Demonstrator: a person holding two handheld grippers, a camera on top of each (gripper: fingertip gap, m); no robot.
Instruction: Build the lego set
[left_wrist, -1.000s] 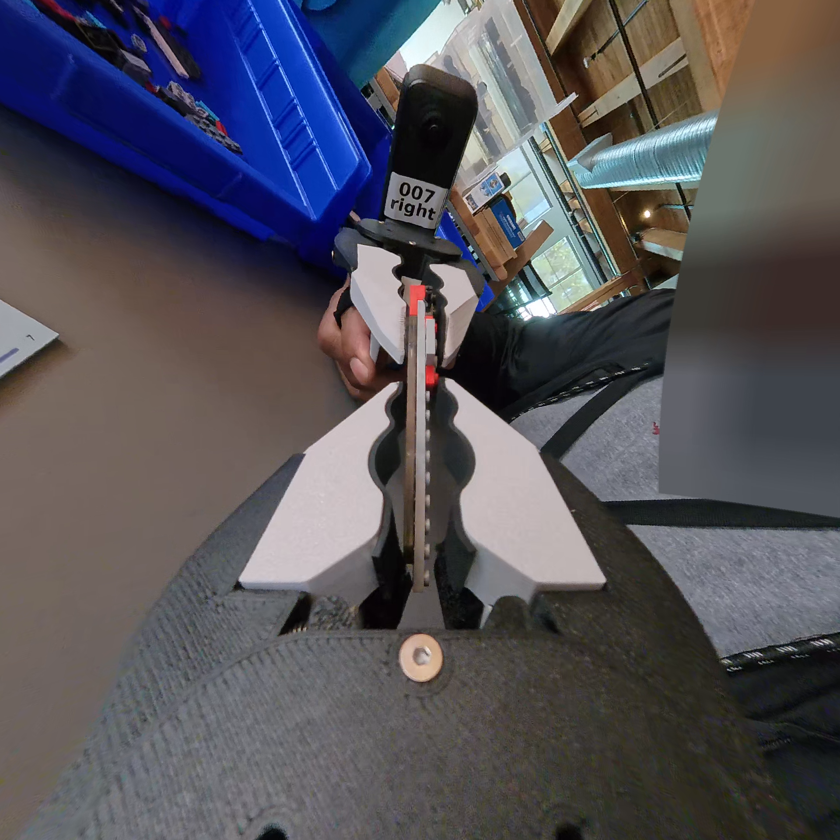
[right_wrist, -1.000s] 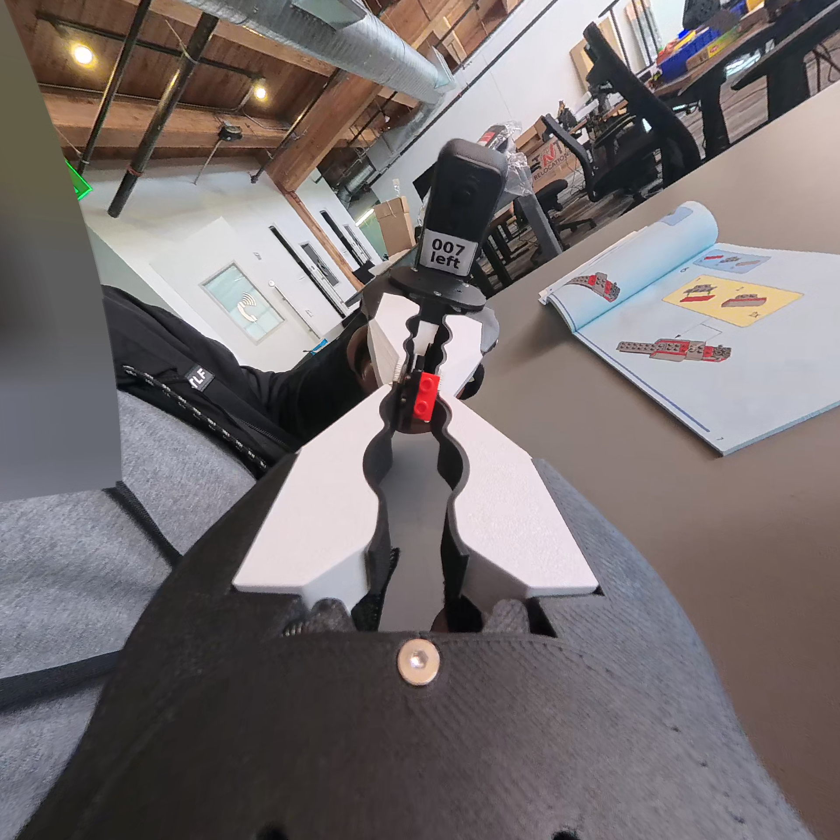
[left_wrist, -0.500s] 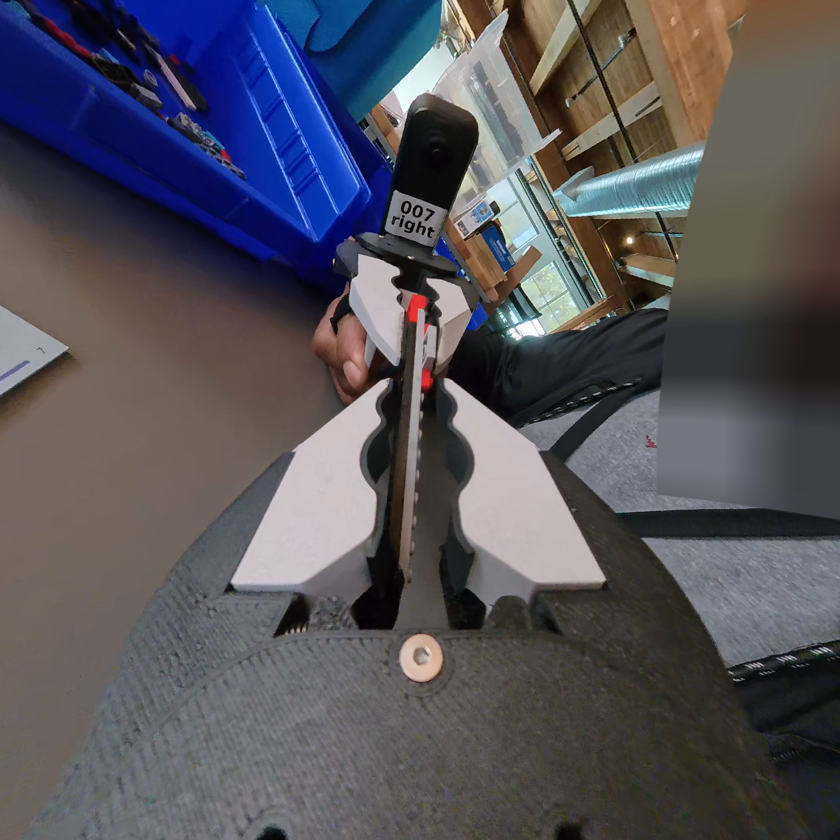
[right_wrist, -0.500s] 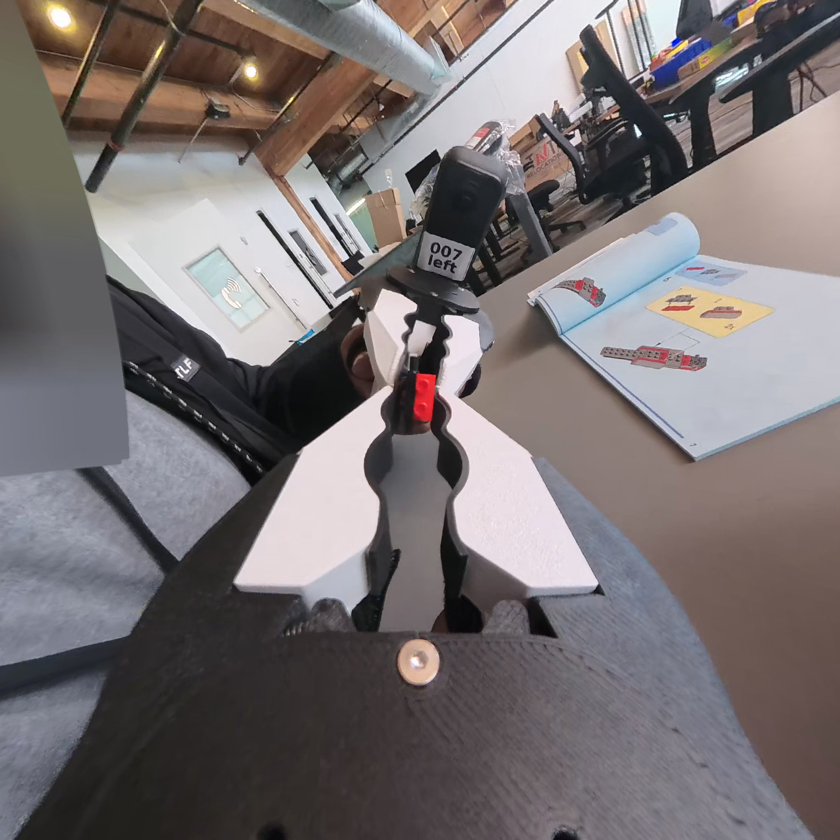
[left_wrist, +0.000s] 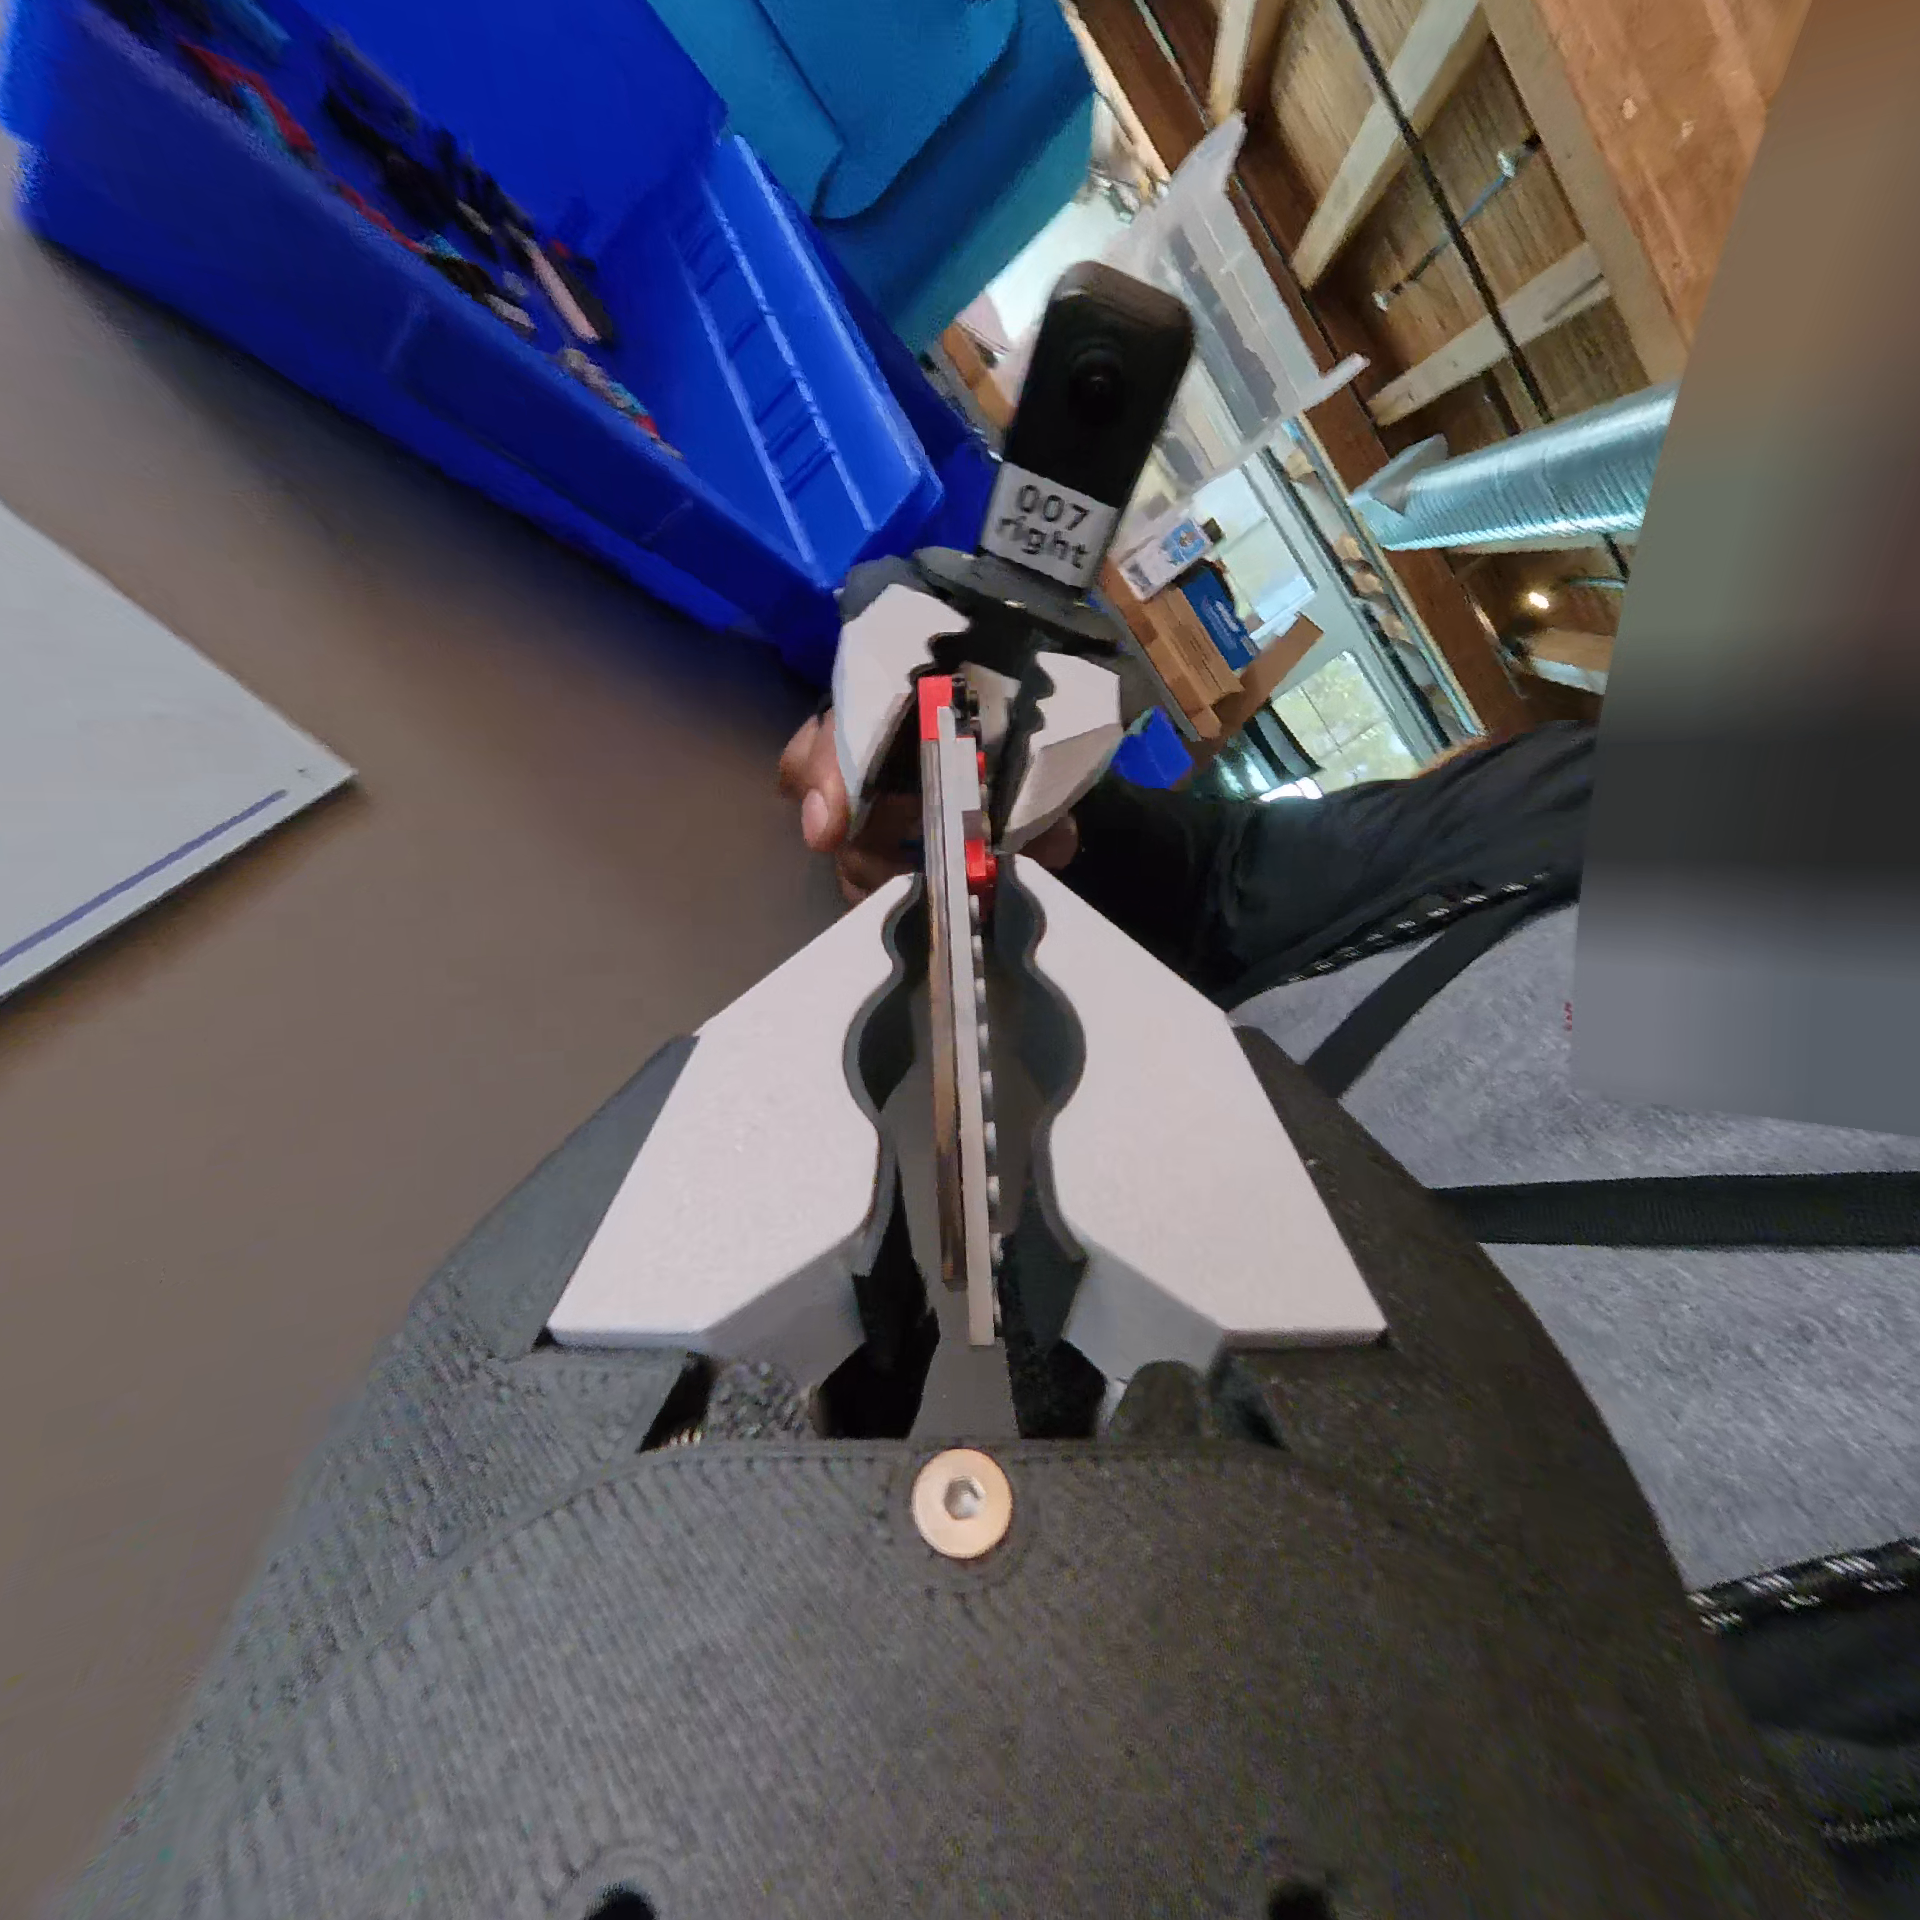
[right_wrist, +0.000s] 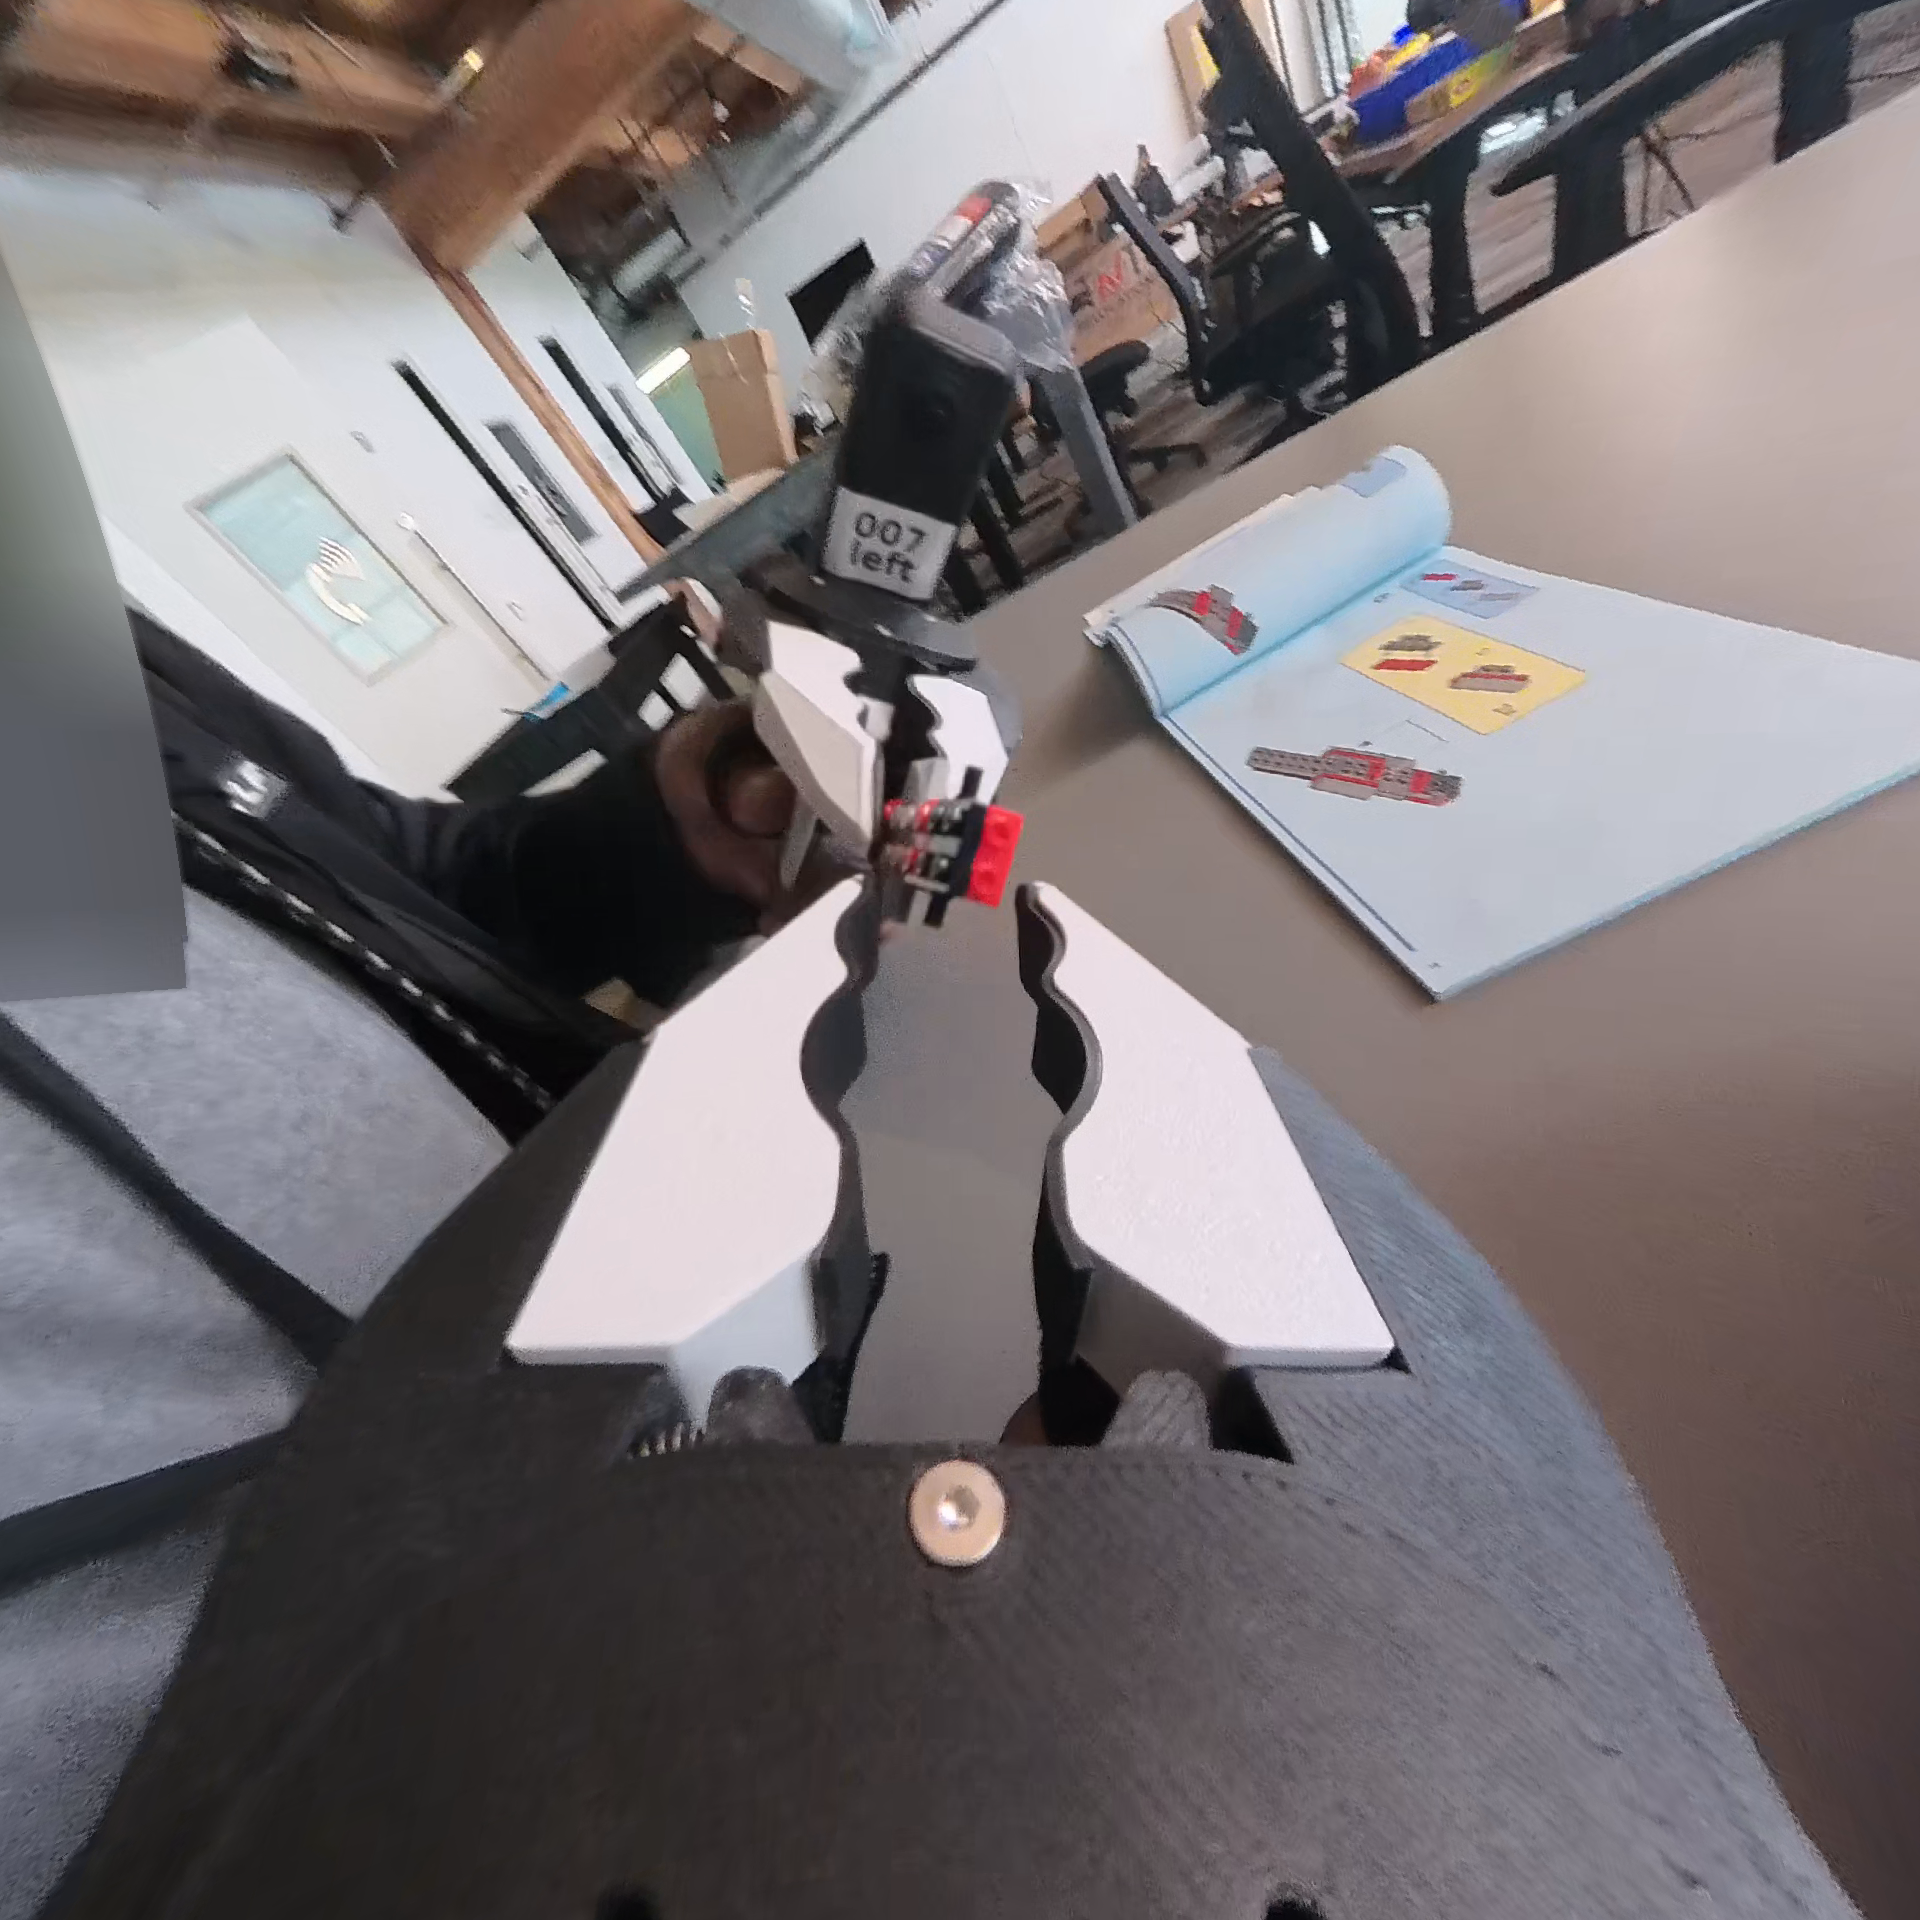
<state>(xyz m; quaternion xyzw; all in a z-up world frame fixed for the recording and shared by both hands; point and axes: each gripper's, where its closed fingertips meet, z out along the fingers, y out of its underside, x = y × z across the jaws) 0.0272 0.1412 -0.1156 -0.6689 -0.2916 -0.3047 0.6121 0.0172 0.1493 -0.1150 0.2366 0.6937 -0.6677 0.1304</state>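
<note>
Your left gripper (left_wrist: 961, 883) is clamped on the long grey lego assembly (left_wrist: 961, 1091), held edge-on. Only the right wrist view shows your right gripper (right_wrist: 940, 899) spread wide, empty, just short of its red end. Beyond: instruction booklet (right_wrist: 1507, 748), blue bin (left_wrist: 582, 343).

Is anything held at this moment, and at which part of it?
The left hand-held gripper is shut on the long grey lego strip, gripping its flat sides, with the red-brick end sticking out beyond the fingertips. The right hand-held gripper is open, holding nothing.
</note>
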